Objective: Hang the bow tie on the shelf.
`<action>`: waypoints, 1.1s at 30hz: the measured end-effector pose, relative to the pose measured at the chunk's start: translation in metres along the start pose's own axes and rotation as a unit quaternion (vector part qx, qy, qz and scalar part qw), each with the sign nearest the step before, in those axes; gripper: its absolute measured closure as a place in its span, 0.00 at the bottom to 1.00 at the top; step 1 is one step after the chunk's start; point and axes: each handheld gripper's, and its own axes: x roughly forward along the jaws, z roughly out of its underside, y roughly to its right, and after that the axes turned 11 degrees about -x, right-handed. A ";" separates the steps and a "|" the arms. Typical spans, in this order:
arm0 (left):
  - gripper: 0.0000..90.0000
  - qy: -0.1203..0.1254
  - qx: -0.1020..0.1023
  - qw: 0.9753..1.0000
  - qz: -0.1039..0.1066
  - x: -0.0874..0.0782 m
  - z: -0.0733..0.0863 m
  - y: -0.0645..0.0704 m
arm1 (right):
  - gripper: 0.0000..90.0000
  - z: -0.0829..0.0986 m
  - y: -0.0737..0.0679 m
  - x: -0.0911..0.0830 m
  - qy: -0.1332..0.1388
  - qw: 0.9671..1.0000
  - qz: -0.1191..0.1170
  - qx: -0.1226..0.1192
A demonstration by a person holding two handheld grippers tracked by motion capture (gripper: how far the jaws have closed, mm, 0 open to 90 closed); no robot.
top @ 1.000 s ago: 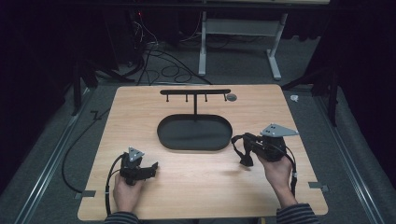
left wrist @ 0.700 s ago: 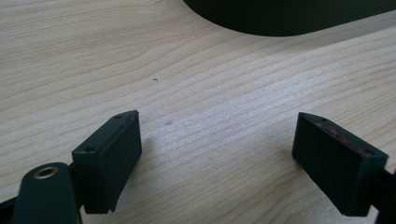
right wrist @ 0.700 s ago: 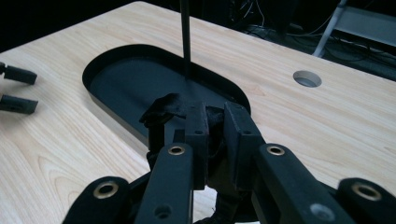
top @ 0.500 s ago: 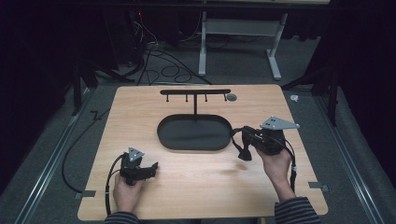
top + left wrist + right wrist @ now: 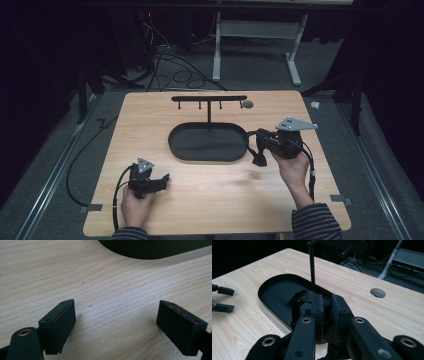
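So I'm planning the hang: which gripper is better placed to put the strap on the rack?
Right gripper: shut on the black strap, beside the tray under the rack. Left gripper is open, farther off.

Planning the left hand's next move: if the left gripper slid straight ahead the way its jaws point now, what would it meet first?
Bare table first, then probably the black oval tray's rim, seen ahead of the open left gripper. The distance is hard to judge.
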 end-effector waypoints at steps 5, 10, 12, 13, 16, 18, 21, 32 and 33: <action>0.18 0.000 0.000 1.000 0.000 0.000 0.000 0.000 | 0.91 -0.004 0.003 0.003 0.007 1.000 0.002 0.007; 0.18 0.000 0.000 1.000 0.000 0.000 0.000 0.000 | 0.91 -0.012 0.007 0.006 0.011 1.000 0.001 0.010; 0.18 0.000 0.000 1.000 0.000 0.000 0.000 0.000 | 0.91 -0.016 0.008 0.008 0.008 1.000 0.002 0.007; 0.18 0.000 0.000 1.000 0.000 0.000 0.000 0.000 | 0.91 -0.017 0.009 0.009 0.008 1.000 0.003 0.008; 0.18 0.000 0.000 1.000 0.001 0.000 0.000 0.000 | 0.91 -0.022 0.011 0.014 0.006 1.000 0.009 0.009; 0.18 0.000 0.001 1.000 0.001 0.000 0.000 0.000 | 0.91 -0.025 0.013 0.017 0.006 1.000 0.011 0.010; 0.18 0.000 0.001 1.000 0.001 0.000 0.000 0.000 | 0.91 -0.029 0.015 0.024 0.003 1.000 0.011 0.015; 0.18 0.000 0.000 1.000 0.001 0.000 0.000 0.000 | 0.91 -0.041 0.019 0.040 -0.006 1.000 0.021 0.015; 0.18 0.000 0.000 1.000 0.001 0.000 0.000 0.000 | 0.91 -0.042 0.019 0.041 -0.006 1.000 0.020 0.020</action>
